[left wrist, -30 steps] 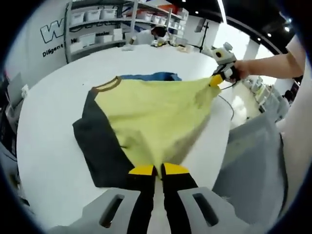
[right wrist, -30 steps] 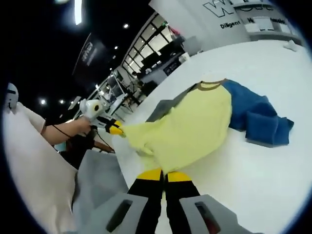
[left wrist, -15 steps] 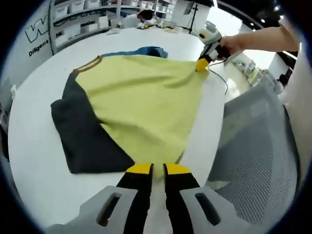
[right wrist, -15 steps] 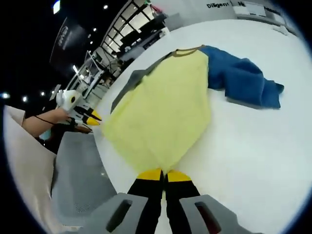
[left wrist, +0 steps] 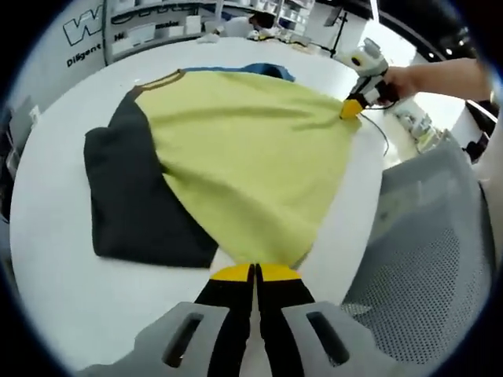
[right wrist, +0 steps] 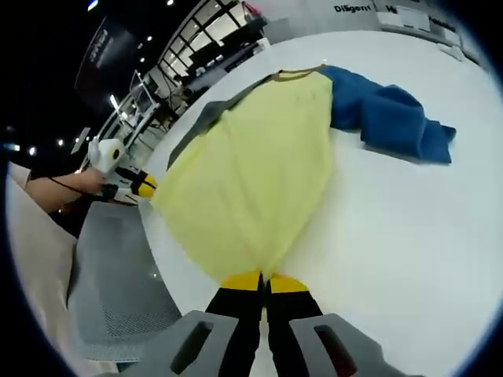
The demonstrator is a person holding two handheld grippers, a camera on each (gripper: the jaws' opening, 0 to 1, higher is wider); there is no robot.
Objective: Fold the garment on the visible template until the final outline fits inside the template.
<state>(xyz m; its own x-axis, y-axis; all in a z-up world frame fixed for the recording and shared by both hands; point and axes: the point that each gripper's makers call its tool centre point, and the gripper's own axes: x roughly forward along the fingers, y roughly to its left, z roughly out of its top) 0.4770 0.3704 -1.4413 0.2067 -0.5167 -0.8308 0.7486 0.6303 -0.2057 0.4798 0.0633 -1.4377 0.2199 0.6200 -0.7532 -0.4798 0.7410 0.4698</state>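
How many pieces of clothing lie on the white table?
2: a yellow shirt with dark sleeves spread in the middle and held at its hem by both grippers, and a crumpled blue garment beside its collar. Others may be hidden underneath.

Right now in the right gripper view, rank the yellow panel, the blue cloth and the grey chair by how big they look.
1. Yellow panel: largest.
2. and 3. Blue cloth and grey chair: unsure. The chair is cut off by the view's edge and sits nearer the camera, so I won't rank them.
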